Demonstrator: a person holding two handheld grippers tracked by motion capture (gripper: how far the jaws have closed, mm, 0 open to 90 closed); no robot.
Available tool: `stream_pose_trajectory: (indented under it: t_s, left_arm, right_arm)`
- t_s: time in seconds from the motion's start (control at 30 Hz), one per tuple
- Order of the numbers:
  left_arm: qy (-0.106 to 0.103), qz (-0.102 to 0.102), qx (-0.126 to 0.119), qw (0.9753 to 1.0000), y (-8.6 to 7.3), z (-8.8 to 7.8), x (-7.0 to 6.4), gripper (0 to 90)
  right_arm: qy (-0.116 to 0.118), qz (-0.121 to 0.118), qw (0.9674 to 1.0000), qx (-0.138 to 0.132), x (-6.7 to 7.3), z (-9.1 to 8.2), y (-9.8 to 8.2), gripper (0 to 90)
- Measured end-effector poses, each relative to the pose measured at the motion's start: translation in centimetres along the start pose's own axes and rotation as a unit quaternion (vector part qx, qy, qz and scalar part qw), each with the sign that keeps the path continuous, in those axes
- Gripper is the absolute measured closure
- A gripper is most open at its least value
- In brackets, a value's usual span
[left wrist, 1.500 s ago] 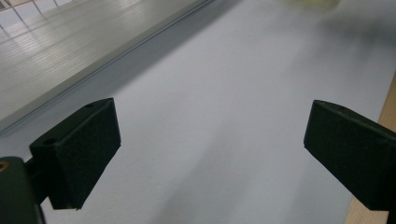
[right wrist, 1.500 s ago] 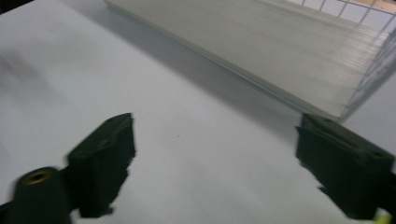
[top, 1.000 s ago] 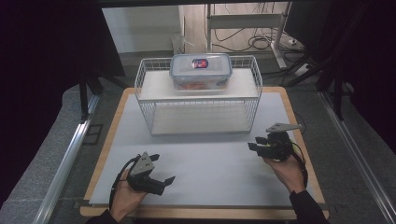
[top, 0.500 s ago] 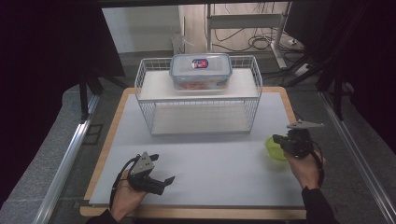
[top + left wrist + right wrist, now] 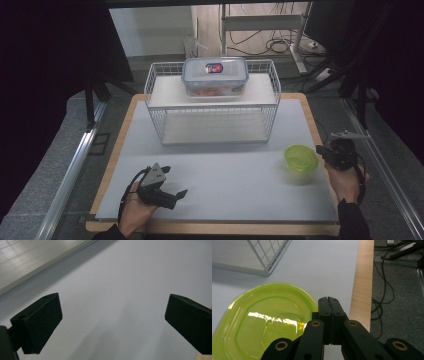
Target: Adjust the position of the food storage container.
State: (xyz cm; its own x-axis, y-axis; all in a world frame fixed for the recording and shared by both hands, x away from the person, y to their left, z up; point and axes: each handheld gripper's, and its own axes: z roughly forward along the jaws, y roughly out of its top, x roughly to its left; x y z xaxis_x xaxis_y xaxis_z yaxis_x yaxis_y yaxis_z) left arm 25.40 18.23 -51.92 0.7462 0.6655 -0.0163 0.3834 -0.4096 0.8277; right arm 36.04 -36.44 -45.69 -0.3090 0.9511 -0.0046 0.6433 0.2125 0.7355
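A lime-green plastic tub (image 5: 301,160) with its lid on sits on the white mat at the right. My right gripper (image 5: 322,151) is just right of it, near the table's right edge. In the right gripper view the green tub (image 5: 262,322) lies left of my right gripper (image 5: 329,301), whose jaws are pressed together with nothing between them. My left gripper (image 5: 175,181) rests low over the mat at the front left. In its own view the left gripper (image 5: 112,322) is open wide over bare mat.
A white wire basket rack (image 5: 155,107) stands at the back centre, its corner also in the right gripper view (image 5: 268,271). A clear lidded food box (image 5: 215,76) sits on top of it. The wooden table edge (image 5: 362,290) runs close on the right, with cables on the floor beyond.
My right gripper has moved rightwards off the spot where it hid the green tub, which now shows on the mat. The left gripper has stayed put.
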Motion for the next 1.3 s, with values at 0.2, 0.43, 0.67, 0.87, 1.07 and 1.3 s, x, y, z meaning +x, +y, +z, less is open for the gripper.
stream_pose_trajectory:
  t_s: [0.2, 0.43, 0.67, 0.87, 1.07, 1.3]
  left_arm:
    - [0.000, 0.004, 0.007, 1.0000, 0.0, 0.1, -0.1, 1.5]
    - [0.000, 0.007, 0.012, 0.9999, 0.0, 0.3, -0.2, 1.7]
    - [-0.001, 0.009, 0.019, 0.9998, -0.1, 0.4, -0.2, 1.9]
    - [-0.004, 0.010, 0.025, 0.9996, -0.1, 0.5, -0.2, 2.0]
    - [-0.007, 0.011, 0.029, 0.9995, -0.1, 0.7, -0.3, 2.1]
    - [-0.009, 0.012, 0.031, 0.9994, -0.2, 0.7, -0.3, 2.2]
  right_arm:
    - [-0.010, -0.001, 0.9999, 0.014, 0.0, 0.0, -0.6, 89.7]
    - [-0.008, 0.002, 0.9996, 0.027, 0.0, 0.0, -1.5, 89.7]
    - [-0.009, 0.000, 0.9994, 0.033, 0.3, 0.1, -1.6, 89.7]
    - [-0.004, 0.002, 0.9994, 0.034, 0.6, 0.3, -1.6, 89.7]
    - [0.010, 0.002, 0.9993, 0.035, 1.2, 0.6, -1.5, 89.7]
    - [0.028, -0.003, 0.9988, 0.039, 2.3, 0.8, -1.3, 89.7]
